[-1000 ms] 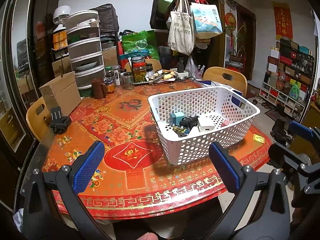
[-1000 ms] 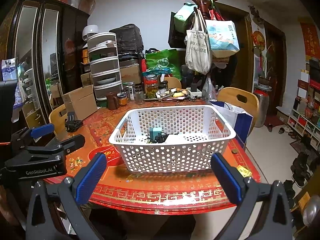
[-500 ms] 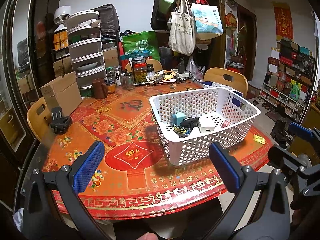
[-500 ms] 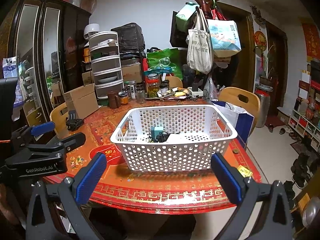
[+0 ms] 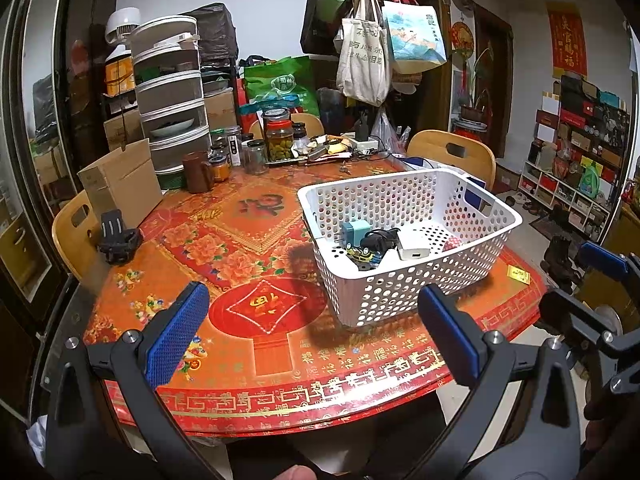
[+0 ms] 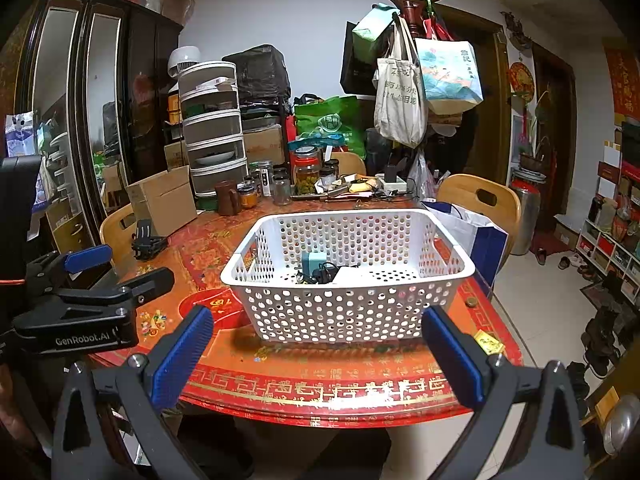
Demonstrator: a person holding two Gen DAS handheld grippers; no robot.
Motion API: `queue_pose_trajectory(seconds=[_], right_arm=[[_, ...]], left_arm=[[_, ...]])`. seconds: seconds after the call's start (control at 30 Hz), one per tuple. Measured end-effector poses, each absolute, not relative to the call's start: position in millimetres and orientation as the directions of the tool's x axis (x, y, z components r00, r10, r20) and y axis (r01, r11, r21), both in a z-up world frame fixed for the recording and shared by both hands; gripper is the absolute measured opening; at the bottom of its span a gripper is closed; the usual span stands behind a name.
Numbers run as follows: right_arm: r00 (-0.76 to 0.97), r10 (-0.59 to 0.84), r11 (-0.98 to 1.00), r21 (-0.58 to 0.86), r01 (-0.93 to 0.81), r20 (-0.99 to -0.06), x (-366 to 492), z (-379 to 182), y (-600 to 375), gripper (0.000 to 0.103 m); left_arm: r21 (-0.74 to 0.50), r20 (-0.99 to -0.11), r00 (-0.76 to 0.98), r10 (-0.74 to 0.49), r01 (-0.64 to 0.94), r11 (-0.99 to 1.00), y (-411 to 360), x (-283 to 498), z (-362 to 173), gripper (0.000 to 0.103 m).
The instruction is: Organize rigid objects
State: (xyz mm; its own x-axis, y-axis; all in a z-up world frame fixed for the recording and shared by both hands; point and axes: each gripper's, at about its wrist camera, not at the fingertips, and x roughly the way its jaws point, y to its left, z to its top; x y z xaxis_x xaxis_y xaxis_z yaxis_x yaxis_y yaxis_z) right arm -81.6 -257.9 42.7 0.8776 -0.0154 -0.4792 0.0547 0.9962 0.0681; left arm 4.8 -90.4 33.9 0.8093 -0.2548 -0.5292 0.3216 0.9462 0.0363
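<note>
A: Where is the white basket (image 5: 408, 240) placed?

B: It is set on the right part of the table (image 5: 248, 216), near the front edge. A teal charger (image 5: 354, 232), a black cable bundle (image 5: 378, 240) and a white adapter (image 5: 414, 246) are seen lying inside it.

A: And how are the tongs held?

B: The left tongs (image 5: 316, 338) are spread wide with nothing gripped, near the table's front edge. The right tongs (image 6: 316, 354) are likewise spread wide and empty, in front of the basket.
</note>
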Motion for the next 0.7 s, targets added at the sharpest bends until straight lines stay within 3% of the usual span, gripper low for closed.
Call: queue_pose_trajectory(seconds=[0.7], right_arm=[[0.876,-0.015,0.996,0.066,0.053,-0.482,-81.9,41.9,-257.4,0.103]], left_arm=[[0.036,-0.532,0.809,-0.250,0.317,0.948,-95.7,6.4,32.7,0.103]])
